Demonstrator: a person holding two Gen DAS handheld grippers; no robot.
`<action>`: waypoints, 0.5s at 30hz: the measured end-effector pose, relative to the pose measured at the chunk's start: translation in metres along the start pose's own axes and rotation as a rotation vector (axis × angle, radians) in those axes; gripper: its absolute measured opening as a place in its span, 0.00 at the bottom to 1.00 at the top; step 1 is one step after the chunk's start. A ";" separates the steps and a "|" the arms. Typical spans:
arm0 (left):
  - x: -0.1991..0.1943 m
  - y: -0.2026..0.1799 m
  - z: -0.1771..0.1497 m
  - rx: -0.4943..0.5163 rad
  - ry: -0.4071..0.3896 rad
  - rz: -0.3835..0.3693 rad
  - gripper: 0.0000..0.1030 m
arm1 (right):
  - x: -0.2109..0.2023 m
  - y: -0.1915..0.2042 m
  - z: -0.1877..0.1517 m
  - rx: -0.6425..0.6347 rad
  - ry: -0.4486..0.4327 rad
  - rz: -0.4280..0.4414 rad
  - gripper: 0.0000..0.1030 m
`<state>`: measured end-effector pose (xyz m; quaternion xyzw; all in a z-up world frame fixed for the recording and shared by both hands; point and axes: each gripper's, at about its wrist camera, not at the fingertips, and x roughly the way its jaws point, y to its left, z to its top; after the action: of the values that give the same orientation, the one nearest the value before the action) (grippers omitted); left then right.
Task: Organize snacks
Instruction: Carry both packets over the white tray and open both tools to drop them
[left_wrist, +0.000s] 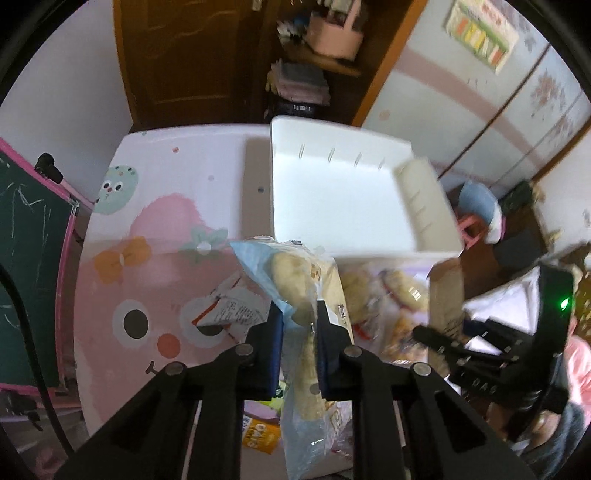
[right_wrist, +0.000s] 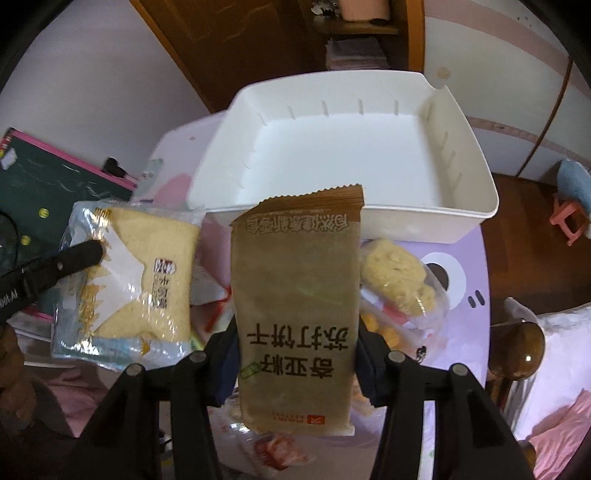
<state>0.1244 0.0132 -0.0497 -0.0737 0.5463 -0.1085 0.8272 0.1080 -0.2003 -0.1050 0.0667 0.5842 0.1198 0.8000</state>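
While right tongs (right_wrist: 297, 354) clamp it, brown packet (right_wrist: 297, 295) reads 苏打饼干.

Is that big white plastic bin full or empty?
Empty: the white plastic bin shows only its bare floor; both held snack packets are outside it.

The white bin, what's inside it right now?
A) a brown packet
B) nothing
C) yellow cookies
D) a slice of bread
B: the white bin shows only its bare floor, while the brown packet sits in the right gripper and the bread packet in the left gripper, both short of the bin.
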 end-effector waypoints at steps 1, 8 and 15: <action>-0.007 0.001 0.003 -0.010 -0.009 -0.010 0.12 | -0.003 0.001 0.002 0.005 -0.001 0.015 0.51; -0.042 -0.006 0.035 -0.051 -0.073 -0.039 0.12 | -0.033 -0.006 0.020 0.100 0.010 0.195 0.51; -0.065 -0.030 0.084 -0.033 -0.122 -0.046 0.12 | -0.066 -0.020 0.063 0.193 0.017 0.302 0.51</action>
<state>0.1740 0.0014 0.0484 -0.1063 0.4949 -0.1140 0.8549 0.1506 -0.2354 -0.0298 0.2290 0.5829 0.1825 0.7579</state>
